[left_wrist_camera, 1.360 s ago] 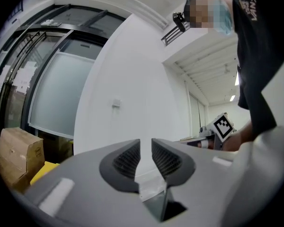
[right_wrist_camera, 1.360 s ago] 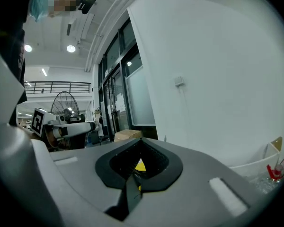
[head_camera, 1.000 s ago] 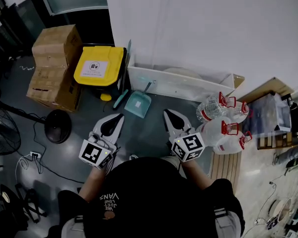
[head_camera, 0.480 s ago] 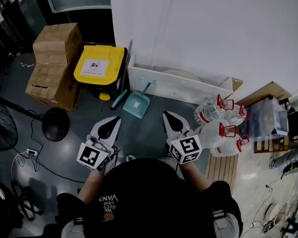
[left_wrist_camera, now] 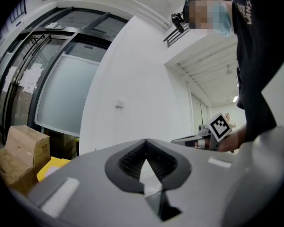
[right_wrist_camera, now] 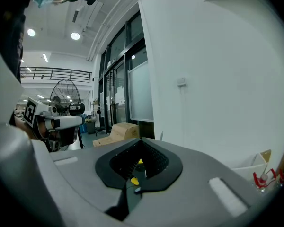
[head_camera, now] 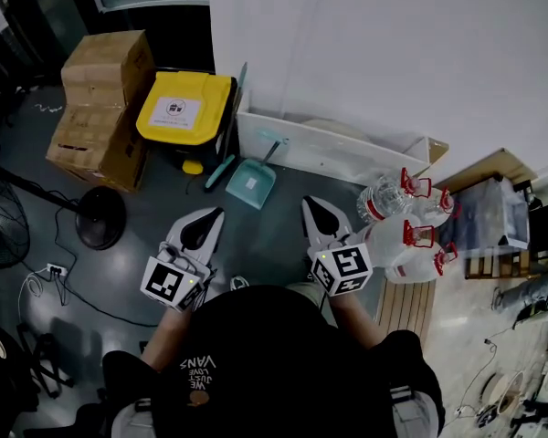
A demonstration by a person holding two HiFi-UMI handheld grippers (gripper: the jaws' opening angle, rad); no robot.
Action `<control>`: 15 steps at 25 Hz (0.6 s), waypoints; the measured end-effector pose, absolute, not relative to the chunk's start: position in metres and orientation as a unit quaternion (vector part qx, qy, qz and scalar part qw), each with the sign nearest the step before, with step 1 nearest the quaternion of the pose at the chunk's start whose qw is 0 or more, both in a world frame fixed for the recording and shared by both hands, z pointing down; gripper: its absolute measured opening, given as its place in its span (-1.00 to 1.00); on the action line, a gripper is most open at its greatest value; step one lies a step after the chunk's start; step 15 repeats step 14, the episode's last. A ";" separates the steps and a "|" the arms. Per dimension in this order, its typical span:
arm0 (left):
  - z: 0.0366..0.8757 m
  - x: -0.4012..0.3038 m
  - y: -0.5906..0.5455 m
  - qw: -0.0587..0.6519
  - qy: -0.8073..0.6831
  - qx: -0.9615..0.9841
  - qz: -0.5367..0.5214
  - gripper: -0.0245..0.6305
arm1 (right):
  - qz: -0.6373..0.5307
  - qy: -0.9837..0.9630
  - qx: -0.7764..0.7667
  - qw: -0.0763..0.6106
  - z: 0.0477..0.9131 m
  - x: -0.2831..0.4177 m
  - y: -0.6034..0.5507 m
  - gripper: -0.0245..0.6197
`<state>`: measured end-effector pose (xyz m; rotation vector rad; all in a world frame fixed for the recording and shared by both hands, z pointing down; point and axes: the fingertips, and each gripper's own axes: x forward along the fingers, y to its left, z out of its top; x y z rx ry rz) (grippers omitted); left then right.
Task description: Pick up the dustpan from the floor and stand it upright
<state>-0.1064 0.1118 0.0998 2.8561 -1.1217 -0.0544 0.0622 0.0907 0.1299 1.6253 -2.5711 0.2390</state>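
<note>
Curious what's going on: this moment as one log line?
dustpan: on floor, untouched | left gripper: shut, empty | right gripper: shut, empty

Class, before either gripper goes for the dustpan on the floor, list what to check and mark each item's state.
1. Dustpan found, lying on the floor: ok.
2. Left gripper empty: ok.
3. Right gripper empty: ok.
4. Jaws open for a grasp: not ok, both shut.
5. Dustpan clear of the brush beside it: cannot tell.
</note>
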 end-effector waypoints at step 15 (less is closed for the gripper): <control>0.102 -0.113 0.107 0.034 -0.369 0.929 -0.017 -0.77 | 0.081 -0.842 0.533 0.041 0.130 0.055 0.085 -0.92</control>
